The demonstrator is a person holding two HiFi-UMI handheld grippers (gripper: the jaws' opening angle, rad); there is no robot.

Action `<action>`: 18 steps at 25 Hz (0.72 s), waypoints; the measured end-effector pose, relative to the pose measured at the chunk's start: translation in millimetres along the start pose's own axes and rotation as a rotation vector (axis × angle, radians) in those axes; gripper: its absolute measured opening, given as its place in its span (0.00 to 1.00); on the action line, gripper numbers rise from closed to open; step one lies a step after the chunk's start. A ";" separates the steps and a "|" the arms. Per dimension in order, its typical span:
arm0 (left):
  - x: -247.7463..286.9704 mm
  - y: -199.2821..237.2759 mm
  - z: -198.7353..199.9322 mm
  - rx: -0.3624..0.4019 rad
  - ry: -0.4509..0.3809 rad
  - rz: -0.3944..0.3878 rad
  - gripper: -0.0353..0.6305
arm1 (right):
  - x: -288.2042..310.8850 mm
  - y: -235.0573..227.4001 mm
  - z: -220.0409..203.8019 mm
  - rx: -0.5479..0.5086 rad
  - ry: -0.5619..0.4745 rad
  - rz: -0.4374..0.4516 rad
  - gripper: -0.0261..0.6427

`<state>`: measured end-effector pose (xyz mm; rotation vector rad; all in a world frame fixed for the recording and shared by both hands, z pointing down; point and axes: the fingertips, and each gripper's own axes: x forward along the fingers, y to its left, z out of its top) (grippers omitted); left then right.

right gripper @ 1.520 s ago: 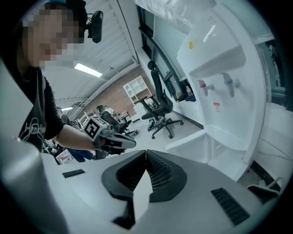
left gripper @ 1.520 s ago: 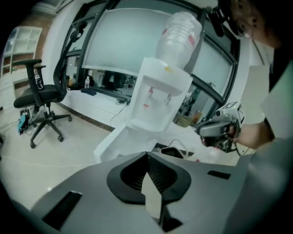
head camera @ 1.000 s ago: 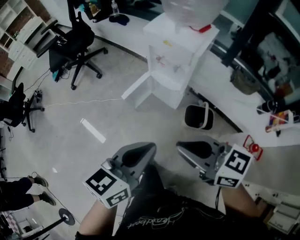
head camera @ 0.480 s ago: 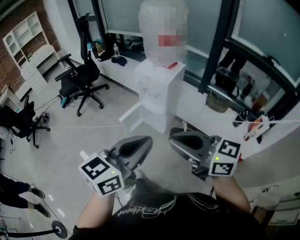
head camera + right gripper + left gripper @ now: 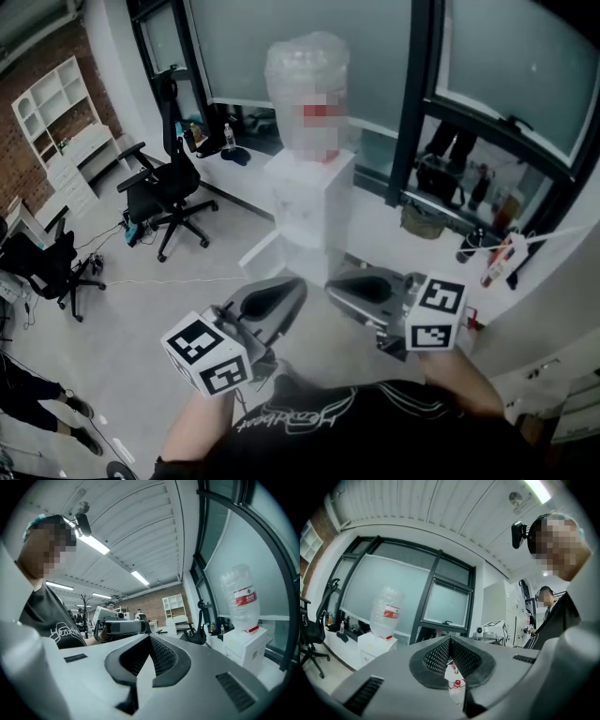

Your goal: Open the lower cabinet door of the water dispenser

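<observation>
The white water dispenser (image 5: pixel 305 202) stands by the window with a clear bottle (image 5: pixel 305 70) on top. Its lower cabinet door (image 5: pixel 262 255) hangs open, swung out to the left. Both grippers are held level in front of my chest, well short of the dispenser. My left gripper (image 5: pixel 298 283) is shut with nothing in it, and my right gripper (image 5: pixel 334 281) is likewise shut and empty. The left gripper view has the dispenser (image 5: pixel 375 646) at the left beyond the closed jaw tips (image 5: pixel 451 639). In the right gripper view the dispenser (image 5: pixel 246 648) stands at the right beyond the closed tips (image 5: pixel 151 638).
A black office chair (image 5: pixel 169 192) stands left of the dispenser, another (image 5: pixel 47 262) further left. White shelves (image 5: pixel 56 141) line the brick wall. A white ledge with bottles (image 5: pixel 487 253) runs under the windows at right. A person's feet (image 5: pixel 28 394) show at lower left.
Both grippers have risen together and my head has tipped up. The dispenser now shows whole, bottle included, and further off. The door stays open.
</observation>
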<state>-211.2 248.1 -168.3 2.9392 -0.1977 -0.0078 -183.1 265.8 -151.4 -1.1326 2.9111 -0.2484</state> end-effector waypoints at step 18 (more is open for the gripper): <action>1.2 0.5 -0.2 0.018 -0.013 0.058 0.05 | -14.0 -0.8 4.6 -0.019 -0.028 -0.013 0.06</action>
